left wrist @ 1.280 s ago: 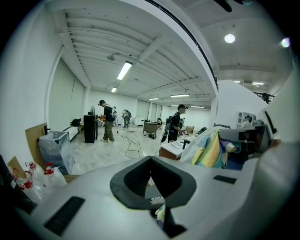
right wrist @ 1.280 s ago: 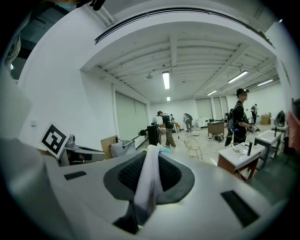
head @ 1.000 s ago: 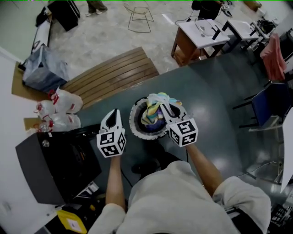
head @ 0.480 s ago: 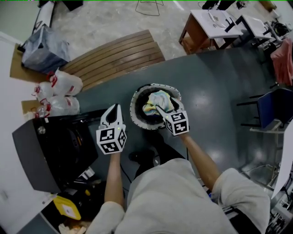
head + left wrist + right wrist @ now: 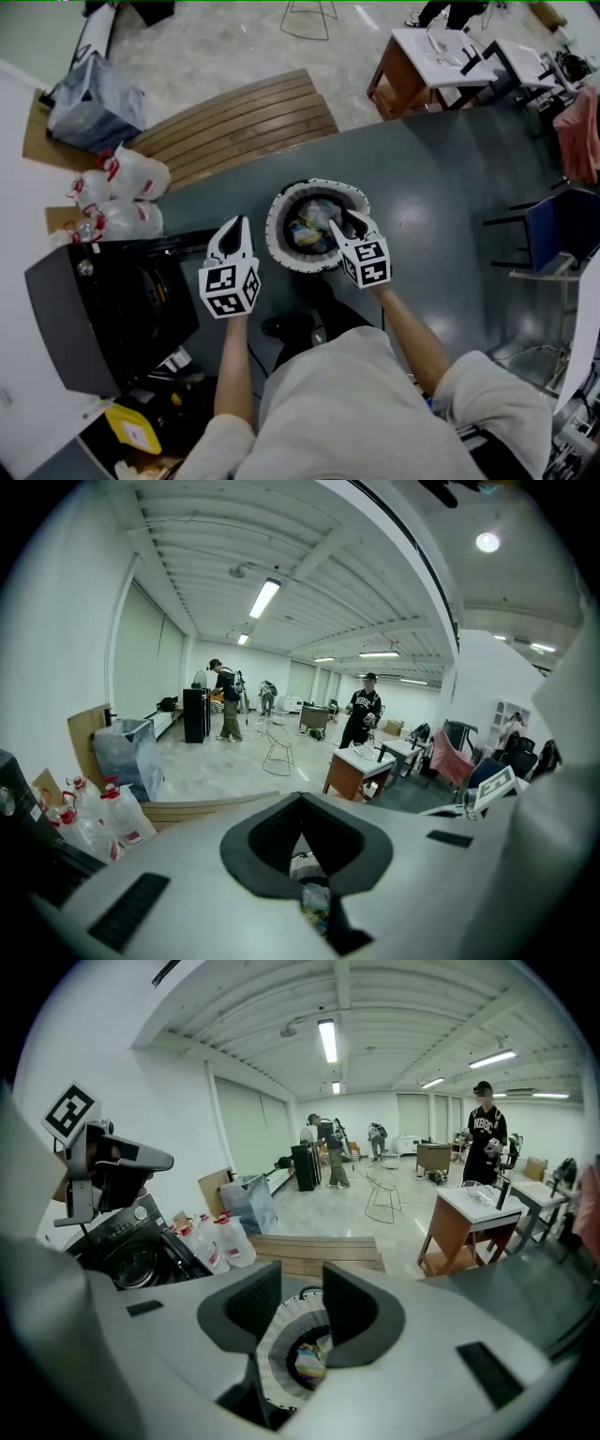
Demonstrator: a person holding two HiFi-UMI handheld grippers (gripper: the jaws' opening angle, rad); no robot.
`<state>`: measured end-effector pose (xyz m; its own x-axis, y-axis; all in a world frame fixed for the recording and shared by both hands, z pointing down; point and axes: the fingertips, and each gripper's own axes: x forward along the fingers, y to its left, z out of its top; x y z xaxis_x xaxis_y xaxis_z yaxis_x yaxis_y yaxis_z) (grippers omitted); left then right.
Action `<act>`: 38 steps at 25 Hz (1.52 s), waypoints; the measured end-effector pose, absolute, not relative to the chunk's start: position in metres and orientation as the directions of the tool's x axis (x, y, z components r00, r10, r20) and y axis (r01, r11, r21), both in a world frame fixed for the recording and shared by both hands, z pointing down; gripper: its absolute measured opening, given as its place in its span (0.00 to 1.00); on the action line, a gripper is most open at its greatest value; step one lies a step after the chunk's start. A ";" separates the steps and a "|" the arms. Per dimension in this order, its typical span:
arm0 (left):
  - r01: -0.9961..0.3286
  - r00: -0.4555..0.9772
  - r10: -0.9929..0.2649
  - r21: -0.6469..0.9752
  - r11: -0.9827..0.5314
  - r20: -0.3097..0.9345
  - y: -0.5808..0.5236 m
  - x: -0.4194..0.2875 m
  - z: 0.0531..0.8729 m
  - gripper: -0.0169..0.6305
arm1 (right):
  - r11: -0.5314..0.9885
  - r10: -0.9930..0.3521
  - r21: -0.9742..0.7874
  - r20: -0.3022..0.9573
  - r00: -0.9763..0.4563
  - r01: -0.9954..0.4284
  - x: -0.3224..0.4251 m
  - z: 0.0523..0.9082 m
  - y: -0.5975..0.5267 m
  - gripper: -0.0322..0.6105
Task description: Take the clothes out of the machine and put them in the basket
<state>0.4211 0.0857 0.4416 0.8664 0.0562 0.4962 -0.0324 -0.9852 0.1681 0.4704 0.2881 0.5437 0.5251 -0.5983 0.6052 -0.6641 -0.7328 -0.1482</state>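
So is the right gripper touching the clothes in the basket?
Apart. In the right gripper view the right gripper has nothing between its jaws, which have just been closing; the clothes lie lower down inside the basket.

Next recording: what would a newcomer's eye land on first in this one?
The round basket with its black-and-white rim stands mid-frame on the dark floor, with bright clothes inside. The right gripper hangs over its near edge; its jaws are apart, have just been closing, and have nothing between them. The left gripper, jaws together and empty, sits between the basket and the black machine at the left.
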 end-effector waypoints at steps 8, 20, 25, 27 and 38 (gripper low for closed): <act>-0.069 0.885 0.015 0.163 -0.984 0.466 0.068 0.411 0.421 0.05 | -0.699 -0.650 -0.133 0.527 0.547 -0.703 0.478 0.500 0.267 0.09; -0.240 0.907 -0.174 0.131 -0.962 0.383 -0.004 0.349 0.365 0.05 | -0.520 -0.797 -0.044 0.383 0.466 -0.853 0.454 0.408 0.167 0.09; -0.384 0.878 -0.322 0.121 -0.915 0.353 -0.045 0.292 0.347 0.05 | -0.375 -0.880 -0.040 0.328 0.342 -0.926 0.417 0.380 0.105 0.09; -0.440 0.859 -0.380 0.114 -0.891 0.344 -0.064 0.264 0.341 0.05 | -0.315 -0.906 -0.038 0.311 0.288 -0.948 0.397 0.370 0.080 0.09; -0.698 0.701 -0.653 0.086 -0.711 0.288 -0.138 0.112 0.313 0.05 | -0.005 -0.977 0.002 0.215 0.005 -1.000 0.291 0.320 -0.041 0.09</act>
<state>0.1122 -0.1385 0.3129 0.7009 -0.6526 0.2878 -0.6976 -0.7114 0.0857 0.2910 -0.0408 0.3205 0.0048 -0.9767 0.2146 -1.0000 -0.0045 0.0017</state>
